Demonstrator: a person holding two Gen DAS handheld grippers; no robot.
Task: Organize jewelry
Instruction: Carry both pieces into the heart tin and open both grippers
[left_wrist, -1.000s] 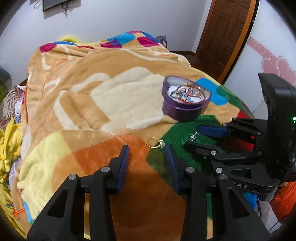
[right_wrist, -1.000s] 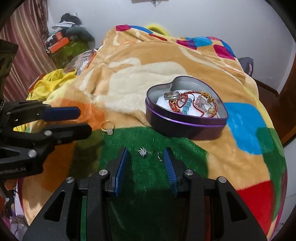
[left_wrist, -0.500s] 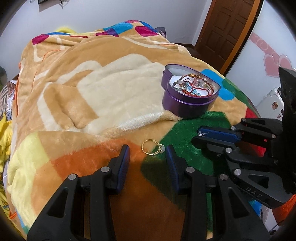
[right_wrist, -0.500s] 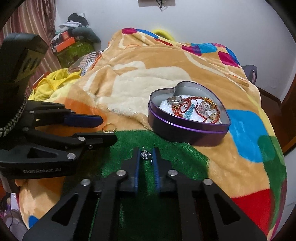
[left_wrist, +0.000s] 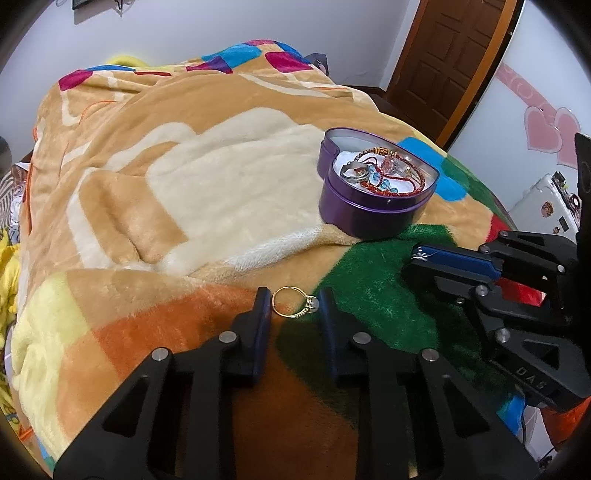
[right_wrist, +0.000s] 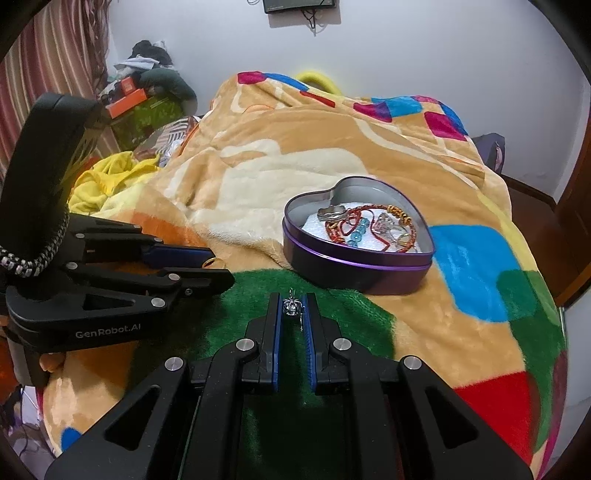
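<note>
Left wrist view, bottom centre: left claw stood part-open, its two blue pads flanking the gold ring, which lay flat on the blanket where orange met green. The pads looked close to the band on either side; contact could not be confirmed. Judged very light, rigid and smooth, so liable to skate or sink into the plush pile. Best hold looked to be across the band's outer edges, pads low to the fabric, stone end kept clear of the pinch.

Right wrist view, lower centre: right claw was drawn narrow, gripping a small silver charm at the very tips over the green patch. A thin pin or chain hung from it between the pads. Judged tiny, light, spiky and possibly delicate; a tip grip this shallow could let it twist or drop, and more squeeze might bend it.

Further up, centre-right of both views: the purple heart-shaped tin sat open on the blanket, holding a silver ring, a red cord bracelet and blue beads on white padding. Judged the destination for both pieces. Its thin walls sat on soft bedding, so a nudge could tip it.

Beyond: folded blanket, pale wall.
</note>
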